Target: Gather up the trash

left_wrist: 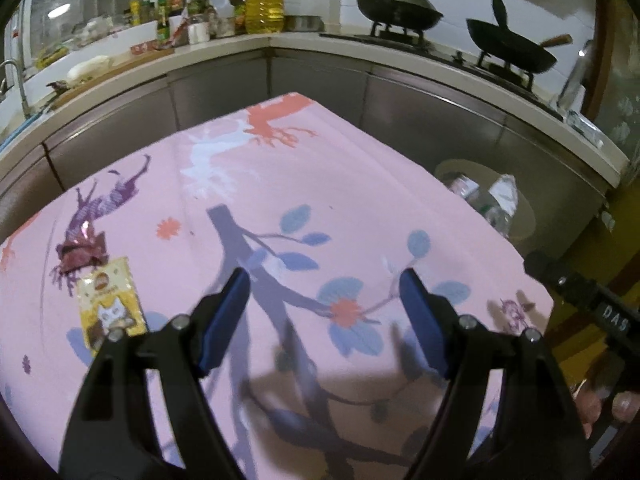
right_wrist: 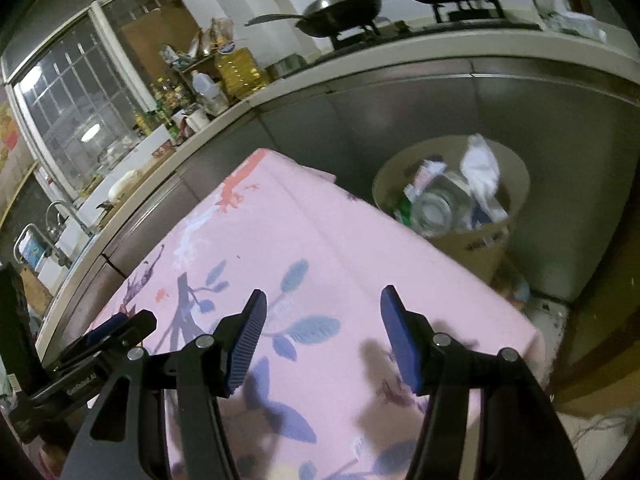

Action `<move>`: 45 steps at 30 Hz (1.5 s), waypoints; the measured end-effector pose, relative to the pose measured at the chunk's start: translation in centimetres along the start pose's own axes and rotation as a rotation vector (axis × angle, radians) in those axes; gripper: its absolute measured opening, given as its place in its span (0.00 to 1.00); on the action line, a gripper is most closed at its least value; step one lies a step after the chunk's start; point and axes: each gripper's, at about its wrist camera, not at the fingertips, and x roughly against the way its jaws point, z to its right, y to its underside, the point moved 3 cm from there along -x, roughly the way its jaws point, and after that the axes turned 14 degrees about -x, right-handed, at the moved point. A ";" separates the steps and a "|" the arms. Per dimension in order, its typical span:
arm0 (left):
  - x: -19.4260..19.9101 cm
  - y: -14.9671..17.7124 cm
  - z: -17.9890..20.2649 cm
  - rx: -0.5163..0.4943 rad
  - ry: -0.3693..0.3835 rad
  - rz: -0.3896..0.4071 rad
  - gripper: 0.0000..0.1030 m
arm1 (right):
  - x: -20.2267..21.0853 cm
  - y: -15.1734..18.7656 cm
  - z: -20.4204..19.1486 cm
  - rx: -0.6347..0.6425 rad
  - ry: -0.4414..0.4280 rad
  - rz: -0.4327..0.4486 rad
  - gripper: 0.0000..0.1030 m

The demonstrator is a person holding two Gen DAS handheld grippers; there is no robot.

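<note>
A pink flowered cloth [left_wrist: 280, 184] covers the table. On its left side lie a yellow snack packet [left_wrist: 110, 304] and, just behind it, a crumpled dark red wrapper [left_wrist: 82, 250]. My left gripper [left_wrist: 324, 284] hovers open over the cloth, to the right of both, with nothing between its blue pads. My right gripper [right_wrist: 322, 308] is also open and empty, above the cloth [right_wrist: 304, 240]. A round beige bin [right_wrist: 516, 168] stands on the floor beyond the table's right edge, holding bottles and white paper. The bin [left_wrist: 524, 204] also shows at the right in the left wrist view.
A kitchen counter [left_wrist: 312, 46] wraps round behind the table, with bottles, an oil jug [left_wrist: 264, 6] and two woks [left_wrist: 400, 4] on burners. A sink tap [right_wrist: 60, 210] is at the left. The other gripper's body [right_wrist: 84, 376] sits at the lower left of the right wrist view.
</note>
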 end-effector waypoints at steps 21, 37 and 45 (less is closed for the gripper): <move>-0.8 3.9 1.0 0.009 -0.036 -0.076 0.75 | 0.3 3.5 1.1 -0.057 0.023 -0.047 0.55; -0.6 4.9 1.5 0.000 -0.026 -0.089 0.92 | -0.6 3.6 2.1 -0.104 0.012 -0.081 0.55; 0.4 7.0 0.4 0.073 0.005 -0.093 0.94 | -0.7 4.2 1.3 -0.086 0.040 -0.083 0.60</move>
